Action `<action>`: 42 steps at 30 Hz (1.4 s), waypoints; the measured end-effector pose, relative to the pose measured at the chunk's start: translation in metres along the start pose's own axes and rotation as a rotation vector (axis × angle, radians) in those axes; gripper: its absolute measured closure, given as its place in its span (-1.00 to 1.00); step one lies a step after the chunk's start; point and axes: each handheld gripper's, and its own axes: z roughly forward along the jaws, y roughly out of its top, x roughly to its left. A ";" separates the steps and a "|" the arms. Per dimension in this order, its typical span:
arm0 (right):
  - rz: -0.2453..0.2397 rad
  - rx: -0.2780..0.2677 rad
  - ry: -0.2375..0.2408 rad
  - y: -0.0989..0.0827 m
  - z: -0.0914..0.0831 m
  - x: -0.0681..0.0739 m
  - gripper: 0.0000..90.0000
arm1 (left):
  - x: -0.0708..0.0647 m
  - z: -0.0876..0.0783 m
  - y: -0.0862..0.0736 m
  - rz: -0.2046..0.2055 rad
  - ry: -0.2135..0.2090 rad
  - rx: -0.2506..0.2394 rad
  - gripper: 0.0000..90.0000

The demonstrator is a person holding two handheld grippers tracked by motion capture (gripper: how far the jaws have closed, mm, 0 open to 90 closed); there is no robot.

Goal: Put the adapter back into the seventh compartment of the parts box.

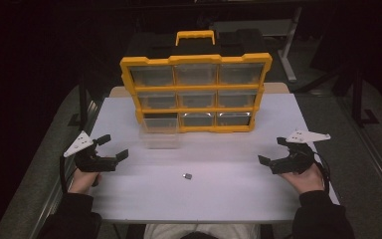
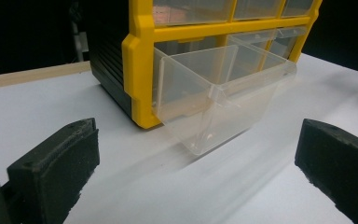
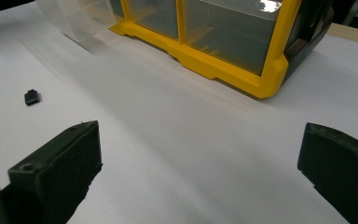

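Note:
A yellow organiser [image 1: 195, 88] with clear drawers stands upright at the back of the white table [image 1: 229, 199]. Its bottom-left drawer [image 1: 160, 134] [image 2: 214, 100] is pulled out onto the table and looks empty. A small dark piece [image 1: 187, 176] [image 3: 32, 97] lies on the table in front, between the two grippers. My left gripper [image 1: 113, 146] [image 2: 196, 182] rests at the table's left, open, facing the pulled-out drawer. My right gripper [image 1: 272, 150] [image 3: 200, 182] rests at the right, open, with nothing between its jaws.
The organiser's yellow frame [image 3: 223, 70] has a carrying handle [image 1: 195, 36] on top. Dark furniture and a desk leg [image 1: 288, 55] stand behind the table. The person's hands hold both grippers near the table's side edges.

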 end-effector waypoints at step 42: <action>-0.073 0.019 0.047 0.024 0.001 0.020 -1.00 | -0.003 -0.001 -0.002 0.021 0.021 0.011 -1.00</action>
